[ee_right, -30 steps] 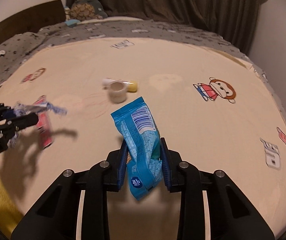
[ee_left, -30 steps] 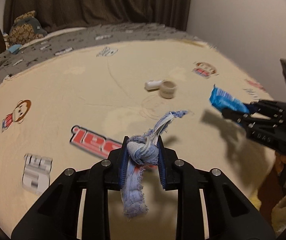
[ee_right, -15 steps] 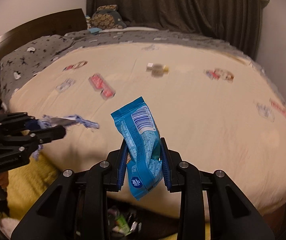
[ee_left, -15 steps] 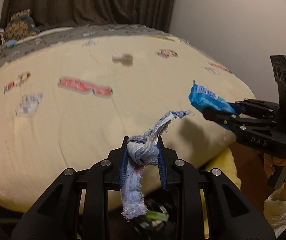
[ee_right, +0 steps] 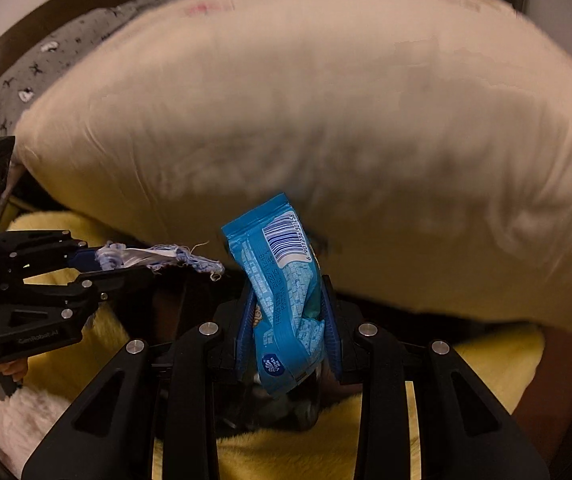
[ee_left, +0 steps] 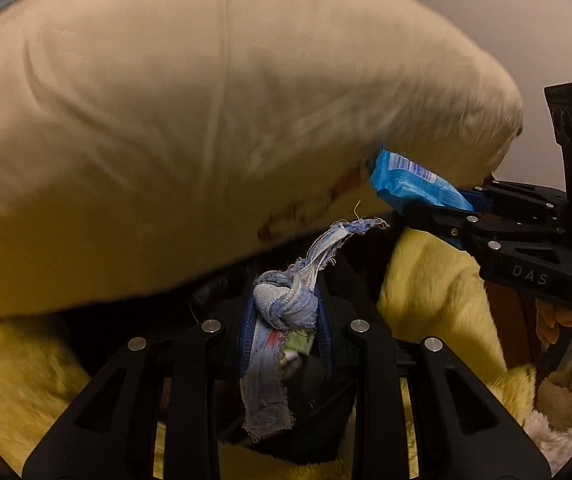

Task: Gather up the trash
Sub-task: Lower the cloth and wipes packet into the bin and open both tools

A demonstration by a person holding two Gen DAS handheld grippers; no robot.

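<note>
Left wrist view: both grippers have dropped from above the bed to its edge. Left gripper (ee_left: 284,330) stays clenched on the knotted cloth scrap (ee_left: 286,306); right gripper (ee_right: 287,328) on the blue wrapper (ee_right: 286,292). Dark bin (ee_left: 305,384) with litter directly below; release appears imminent.

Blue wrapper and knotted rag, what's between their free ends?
Nothing: in the right wrist view only open air over dark shadow separates the blue wrapper from the knotted rag.

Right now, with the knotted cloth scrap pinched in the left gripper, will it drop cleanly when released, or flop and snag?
Probably floppy: the knotted cloth scrap droops below the left gripper while its other tail juts past the tips. Its frayed edges and loose threads could catch on the pads. It looks light, so it may fall slowly rather than straight.
</note>
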